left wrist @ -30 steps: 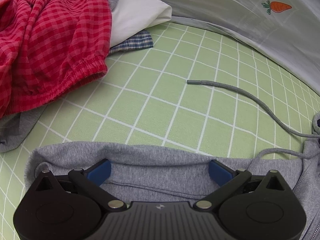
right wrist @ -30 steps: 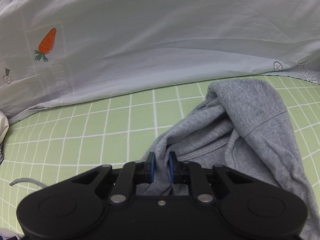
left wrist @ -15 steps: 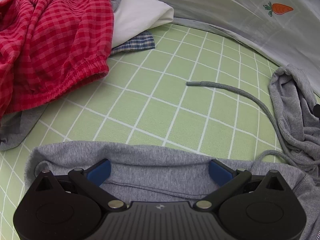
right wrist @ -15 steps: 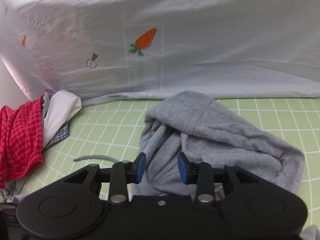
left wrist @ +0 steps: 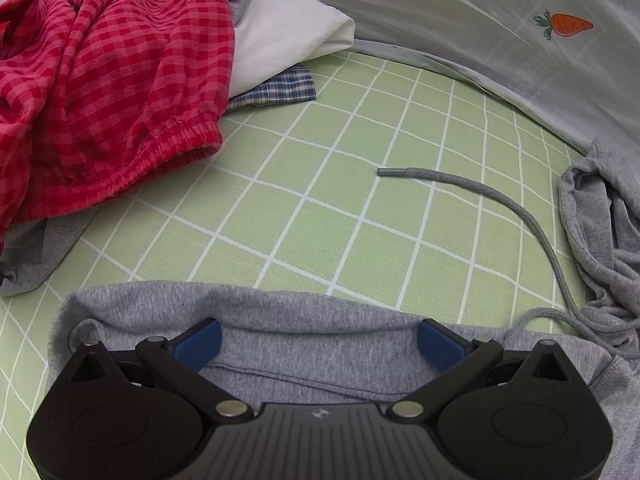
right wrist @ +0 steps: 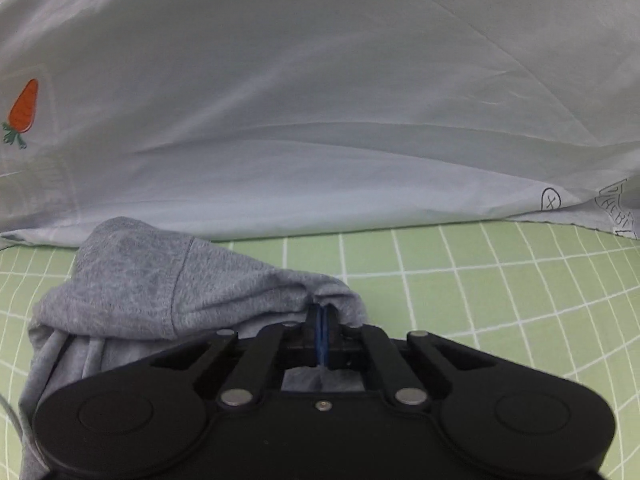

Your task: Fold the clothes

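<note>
A grey hoodie (left wrist: 320,312) lies on the green checked sheet (left wrist: 320,208). My left gripper (left wrist: 320,340) rests on its body, open wide, its blue pads (left wrist: 204,340) spread apart on the flat cloth. The drawstring (left wrist: 480,188) trails across the sheet to the bunched hood (left wrist: 600,220) at the right. In the right wrist view the hood (right wrist: 160,280) is heaped left of centre. My right gripper (right wrist: 322,316) is closing tight on a gathered edge of it, with the cloth puckered around the tips.
A red checked garment (left wrist: 100,100) is heaped at the back left over a white folded cloth (left wrist: 288,40) and a blue plaid piece (left wrist: 276,88). A pale sheet with a carrot print (right wrist: 320,120) rises behind the green sheet (right wrist: 500,280).
The hood has come into the left wrist view at the right. My right gripper opened, swung across the hood and shut on its edge. My left gripper has stayed put.
</note>
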Motion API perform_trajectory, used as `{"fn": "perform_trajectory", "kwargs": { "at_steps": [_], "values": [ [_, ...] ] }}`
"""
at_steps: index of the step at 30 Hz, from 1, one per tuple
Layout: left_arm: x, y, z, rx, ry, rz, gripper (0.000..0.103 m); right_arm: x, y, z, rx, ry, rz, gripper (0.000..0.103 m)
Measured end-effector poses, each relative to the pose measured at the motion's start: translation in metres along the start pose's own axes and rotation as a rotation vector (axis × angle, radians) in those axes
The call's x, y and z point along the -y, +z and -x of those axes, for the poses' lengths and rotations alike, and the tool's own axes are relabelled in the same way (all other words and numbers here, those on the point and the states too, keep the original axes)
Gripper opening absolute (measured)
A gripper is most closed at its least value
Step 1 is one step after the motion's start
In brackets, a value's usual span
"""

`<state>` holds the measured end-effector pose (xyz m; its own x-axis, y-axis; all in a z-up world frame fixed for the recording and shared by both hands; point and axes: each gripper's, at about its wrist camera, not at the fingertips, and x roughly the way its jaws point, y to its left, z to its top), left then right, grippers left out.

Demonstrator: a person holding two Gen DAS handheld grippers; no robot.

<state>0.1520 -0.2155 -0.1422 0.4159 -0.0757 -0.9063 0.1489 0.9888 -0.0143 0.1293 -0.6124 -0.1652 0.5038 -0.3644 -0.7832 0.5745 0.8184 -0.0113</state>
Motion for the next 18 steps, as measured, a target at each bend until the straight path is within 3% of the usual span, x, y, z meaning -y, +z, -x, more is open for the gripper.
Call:
{"fn": "perform_trajectory", "kwargs": {
  "at_steps": [5, 10, 12, 14, 18],
  "values": [
    [0.001, 0.002, -0.001, 0.003, 0.016, 0.03, 0.103, 0.012, 0.033, -0.034, 0.042, -0.054, 0.05, 0.0],
    [0.001, 0.003, -0.003, 0.003, 0.026, 0.052, 0.103, 0.022, 0.037, -0.029, 0.019, -0.032, 0.036, 0.001],
    [0.001, 0.004, -0.003, -0.001, 0.025, 0.053, 0.103, 0.027, 0.026, -0.01, 0.037, -0.021, -0.003, 0.02],
    [0.0, 0.004, -0.003, -0.005, 0.025, 0.055, 0.103, 0.03, 0.009, 0.019, 0.065, -0.019, -0.06, 0.048],
    [-0.001, 0.005, -0.003, -0.021, 0.032, 0.065, 0.103, 0.024, -0.035, 0.083, 0.108, 0.034, -0.158, 0.053]
  ]
}}
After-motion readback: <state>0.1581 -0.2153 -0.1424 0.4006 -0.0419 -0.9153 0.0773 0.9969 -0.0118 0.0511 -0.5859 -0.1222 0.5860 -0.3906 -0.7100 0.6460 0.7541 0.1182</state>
